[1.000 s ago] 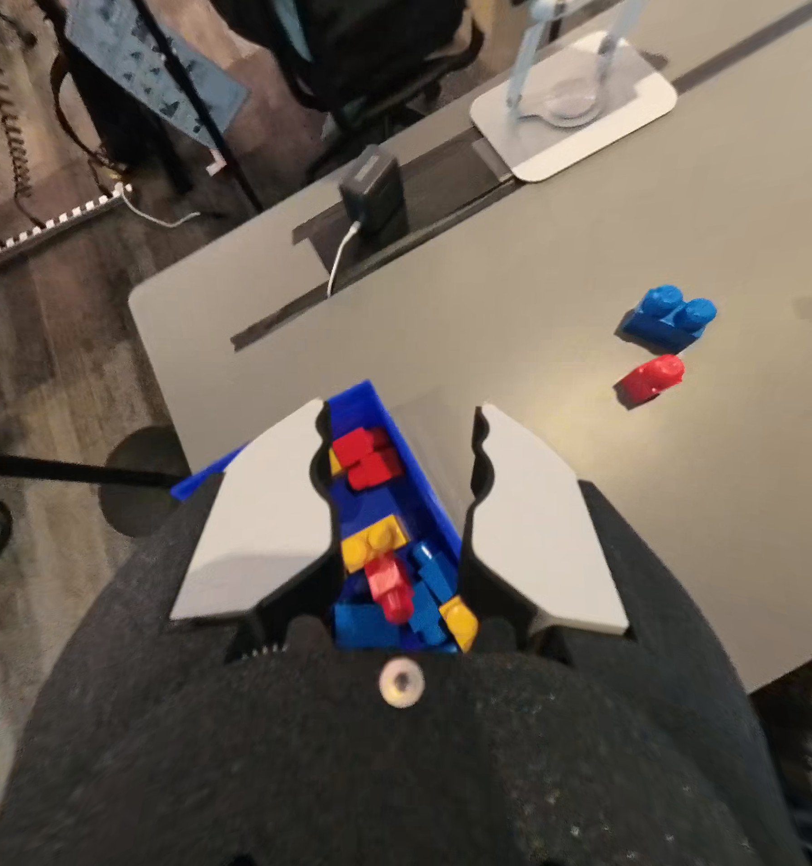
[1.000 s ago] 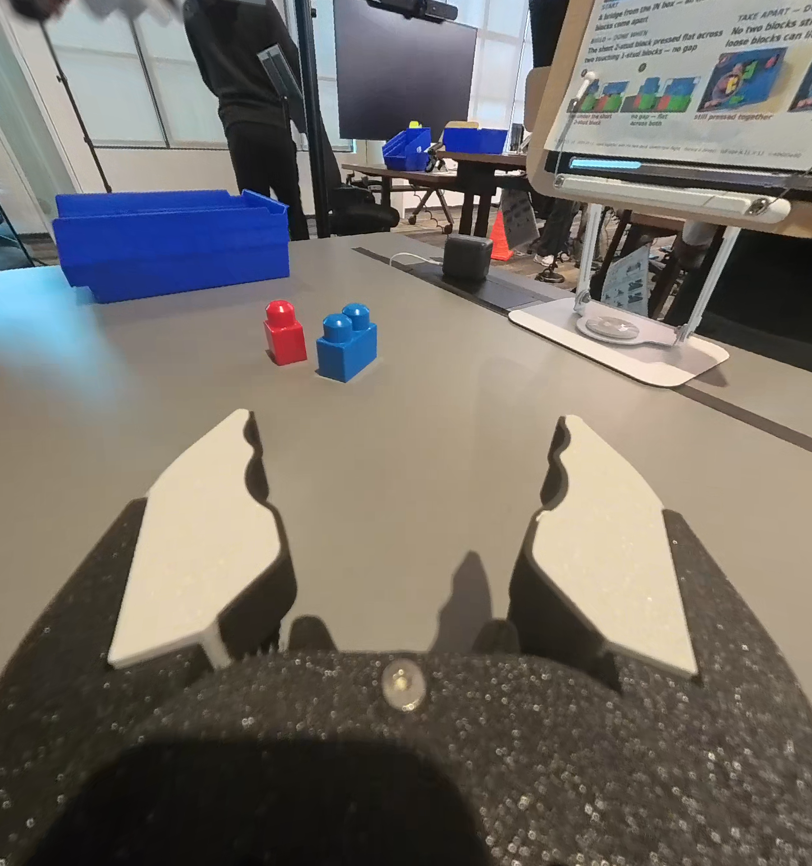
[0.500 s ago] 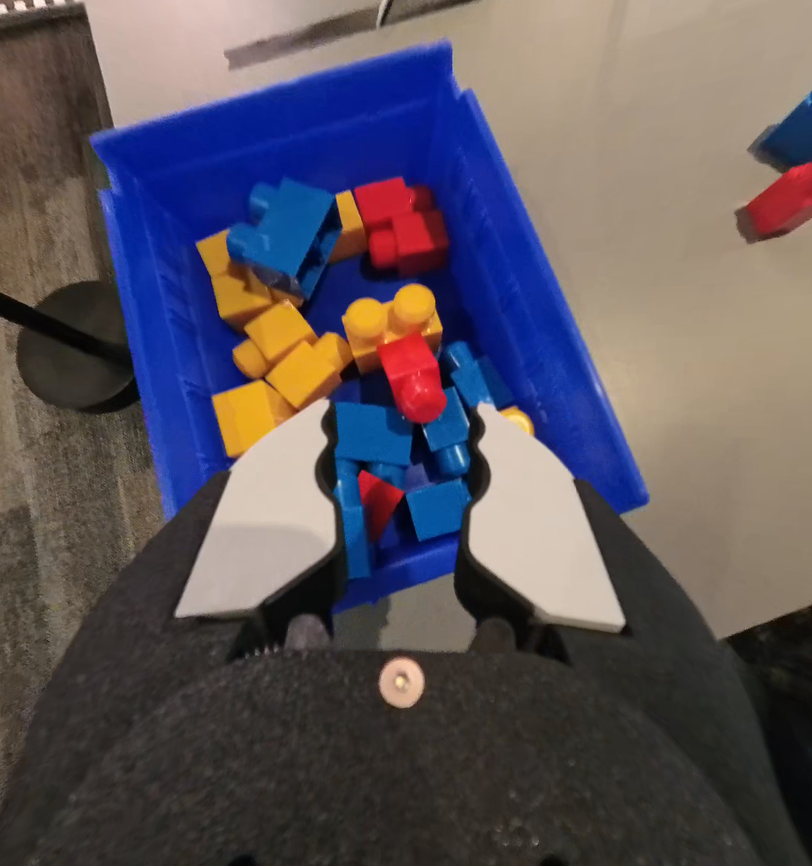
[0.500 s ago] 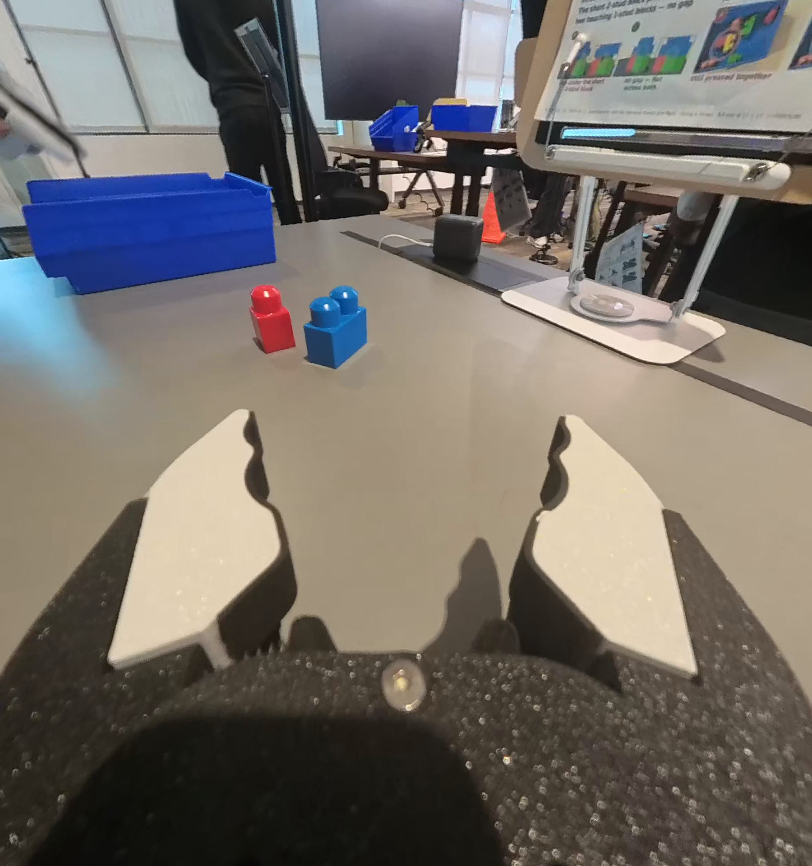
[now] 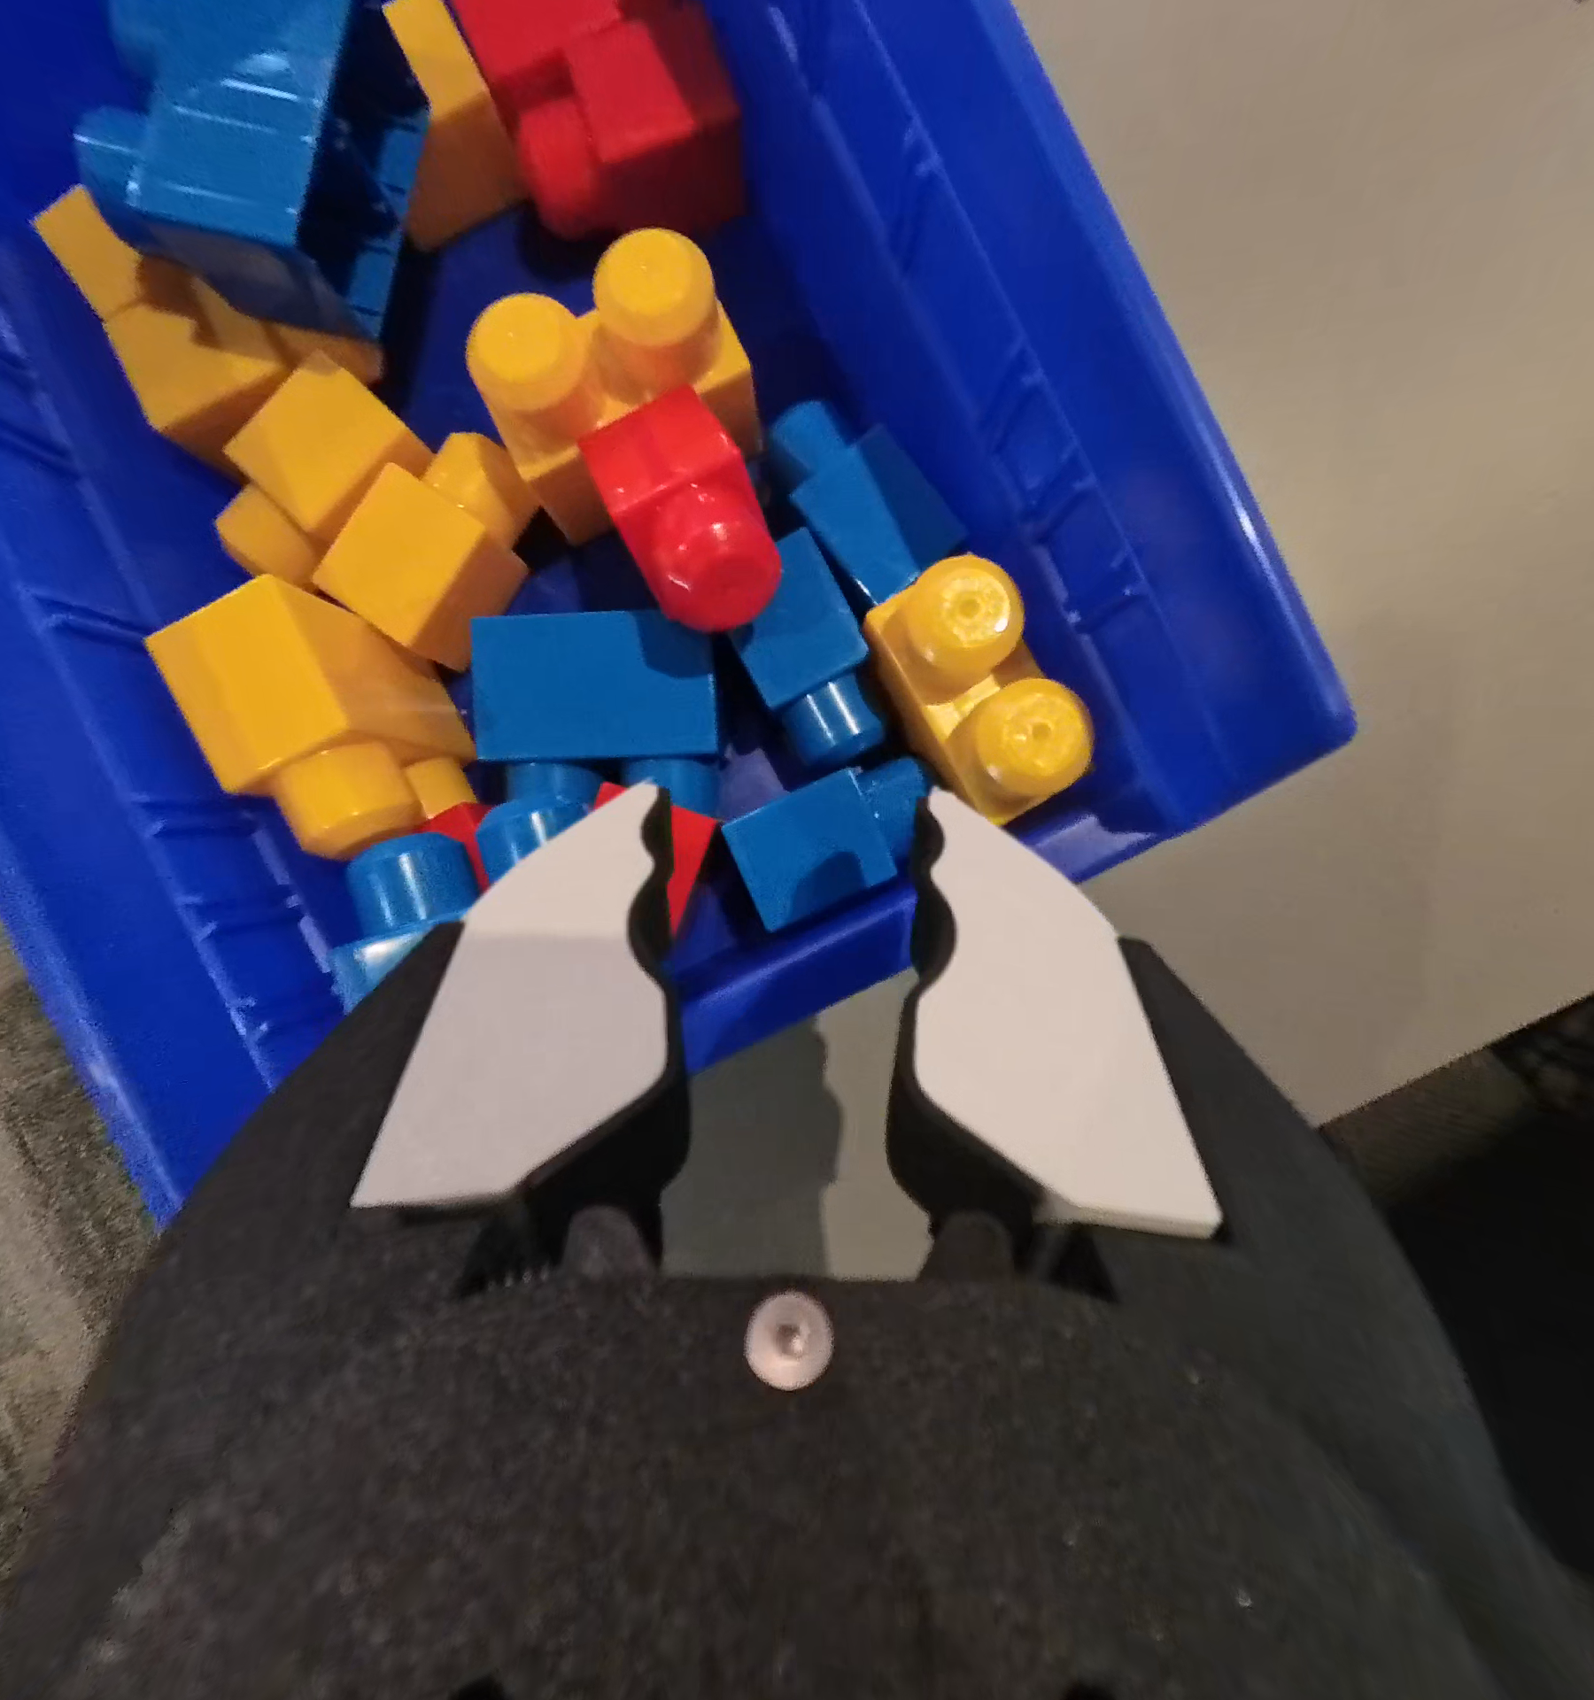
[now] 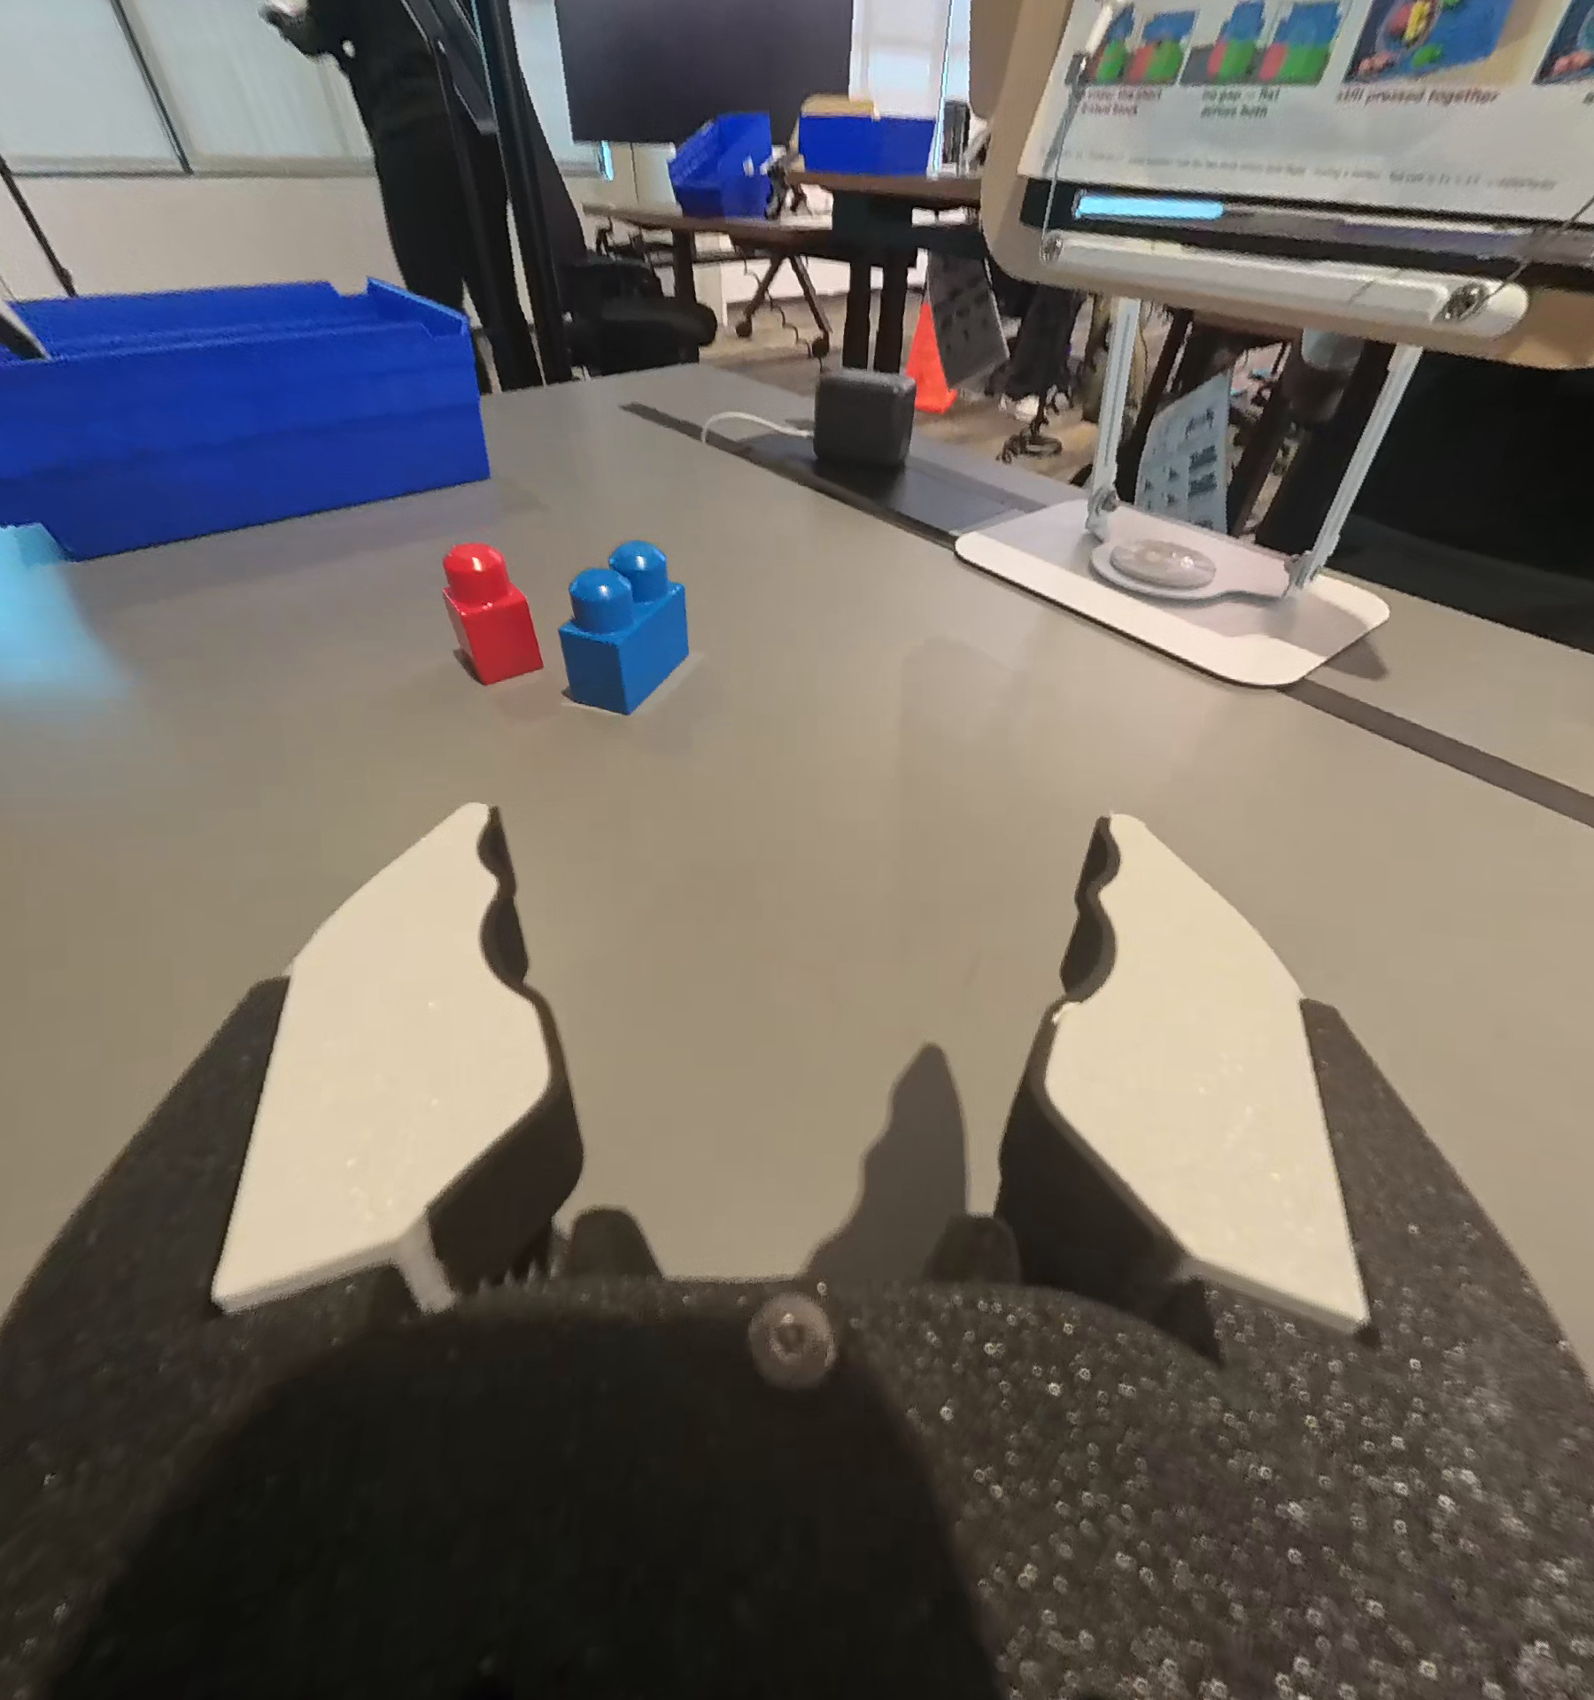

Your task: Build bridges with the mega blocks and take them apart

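Note:
A blue bin (image 5: 1005, 304) holds several loose yellow, blue and red mega blocks. My left gripper (image 5: 789, 832) is open and empty, hovering over the bin's near end, with a small blue block (image 5: 812, 851) between its fingertips from this angle. A red one-stud block (image 5: 683, 515) lies in the middle of the pile. In the right wrist view, a red one-stud block (image 6: 490, 614) and a blue two-stud block (image 6: 626, 627) stand side by side on the grey table (image 6: 867, 782). My right gripper (image 6: 798, 819) is open and empty, well short of them.
The blue bin (image 6: 214, 414) stands at the table's far left. A white tablet stand (image 6: 1180, 589) with an instruction sheet is at the right. A black charger (image 6: 862, 416) sits on a dark strip. A person stands beyond the table. The tips of one gripper are about 60 cm away from the tips of the other.
My left gripper has swung down and closed in over the bin, so the blocks fill the view. My right gripper has drifted slightly nearer the two standing blocks.

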